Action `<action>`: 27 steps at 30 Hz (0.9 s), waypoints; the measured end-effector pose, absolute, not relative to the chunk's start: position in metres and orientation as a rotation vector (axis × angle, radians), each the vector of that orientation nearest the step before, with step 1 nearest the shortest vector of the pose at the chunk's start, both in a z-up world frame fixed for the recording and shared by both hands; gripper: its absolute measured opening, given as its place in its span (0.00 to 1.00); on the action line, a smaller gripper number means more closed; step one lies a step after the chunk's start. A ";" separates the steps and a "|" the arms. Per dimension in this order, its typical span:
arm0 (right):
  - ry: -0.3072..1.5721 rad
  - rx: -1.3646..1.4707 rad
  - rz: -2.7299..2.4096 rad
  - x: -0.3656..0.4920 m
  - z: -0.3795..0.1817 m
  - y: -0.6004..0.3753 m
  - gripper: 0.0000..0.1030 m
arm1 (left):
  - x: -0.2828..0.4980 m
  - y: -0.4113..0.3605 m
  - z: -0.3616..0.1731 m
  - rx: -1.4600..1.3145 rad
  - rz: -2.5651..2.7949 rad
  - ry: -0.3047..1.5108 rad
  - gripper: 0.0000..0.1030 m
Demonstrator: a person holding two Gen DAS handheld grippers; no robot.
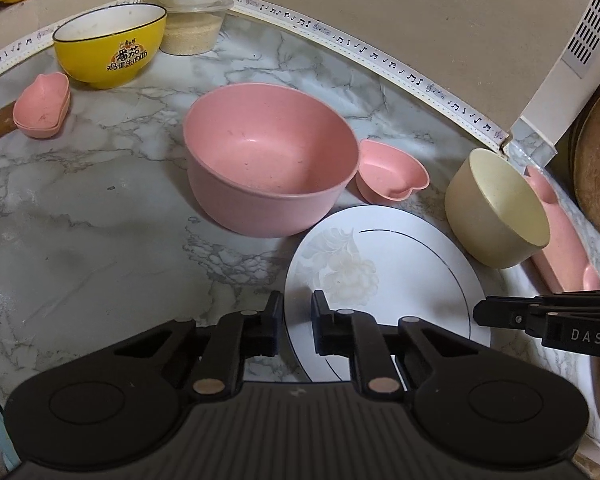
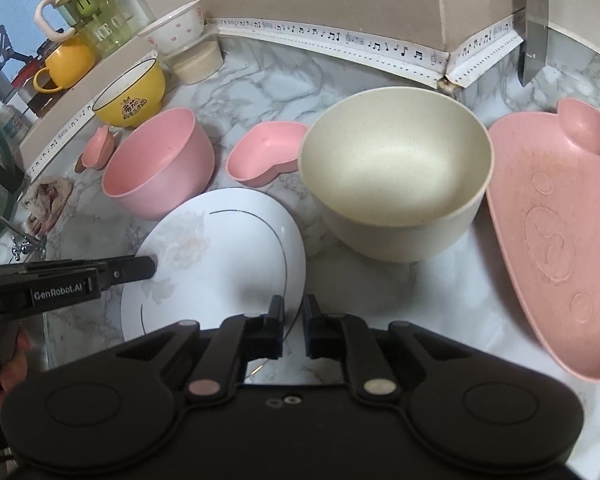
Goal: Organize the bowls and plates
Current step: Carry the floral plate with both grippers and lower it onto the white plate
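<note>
White plate (image 1: 400,280) (faint floral print), dark rim line

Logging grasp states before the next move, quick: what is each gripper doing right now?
Left gripper: part open, straddling the white plate rim, not clamped.
Right gripper: narrow gap around the same plate's edge; whether it grips cannot be told.

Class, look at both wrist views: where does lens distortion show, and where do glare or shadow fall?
Left wrist view: the music-note edging strip bows into an arc; a soft shadow sits on the white flower-printed plate ahead of the left gripper. Right wrist view: the strip bends too; a bright sheen lies inside the cream round bowl.
</note>
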State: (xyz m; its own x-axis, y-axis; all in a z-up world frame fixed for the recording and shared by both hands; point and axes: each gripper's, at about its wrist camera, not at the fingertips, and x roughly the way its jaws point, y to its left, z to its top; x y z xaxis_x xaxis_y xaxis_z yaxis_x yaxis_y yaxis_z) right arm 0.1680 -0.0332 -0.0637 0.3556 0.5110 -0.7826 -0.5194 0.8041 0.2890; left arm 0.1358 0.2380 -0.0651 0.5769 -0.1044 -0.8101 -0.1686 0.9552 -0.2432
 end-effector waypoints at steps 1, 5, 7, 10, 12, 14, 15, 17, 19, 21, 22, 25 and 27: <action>1.008 -0.007 0.667 0.168 -0.064 -0.033 0.08 | 0.136 0.241 -0.066 -0.327 0.032 0.959 0.13; 1.020 0.012 0.674 0.172 -0.065 -0.035 0.08 | 0.136 0.247 -0.069 -0.383 0.025 0.954 0.13; 1.025 0.016 0.677 0.172 -0.066 -0.035 0.09 | 0.136 0.245 -0.069 -0.376 0.031 0.953 0.13; 1.024 0.011 0.673 0.171 -0.066 -0.034 0.09 | 0.134 0.243 -0.068 -0.382 0.035 0.954 0.12; 1.017 -0.006 0.670 0.168 -0.065 -0.033 0.09 | 0.131 0.242 -0.068 -0.394 0.035 0.952 0.12; 1.018 -0.007 0.672 0.166 -0.065 -0.035 0.08 | 0.128 0.239 -0.067 -0.397 0.031 0.947 0.12; 1.021 -0.002 0.671 0.165 -0.065 -0.037 0.08 | 0.126 0.237 -0.065 -0.394 0.025 0.941 0.12; 1.023 0.001 0.668 0.161 -0.065 -0.043 0.08 | 0.122 0.231 -0.062 -0.387 0.015 0.934 0.12; 1.023 0.007 0.663 0.158 -0.064 -0.050 0.07 | 0.120 0.225 -0.061 -0.386 0.010 0.946 0.12; 1.031 0.021 0.652 0.156 -0.063 -0.057 0.07 | 0.118 0.217 -0.059 -0.384 0.003 0.949 0.12; 1.033 0.025 0.645 0.155 -0.063 -0.060 0.07 | 0.117 0.212 -0.057 -0.376 -0.004 0.943 0.12; 1.027 0.032 0.629 0.152 -0.058 -0.074 0.07 | 0.113 0.198 -0.050 -0.378 -0.020 0.939 0.12; 1.027 0.048 0.618 0.148 -0.054 -0.086 0.07 | 0.112 0.187 -0.045 -0.365 -0.041 0.937 0.12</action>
State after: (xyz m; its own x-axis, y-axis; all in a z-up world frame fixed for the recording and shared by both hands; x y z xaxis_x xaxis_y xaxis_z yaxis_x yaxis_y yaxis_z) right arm 0.1484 -0.0859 -0.0539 0.3637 0.5019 -0.7847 -0.4581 0.8299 0.3186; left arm 0.1125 0.1871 -0.0454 0.5964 -0.1918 -0.7794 -0.1224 0.9379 -0.3245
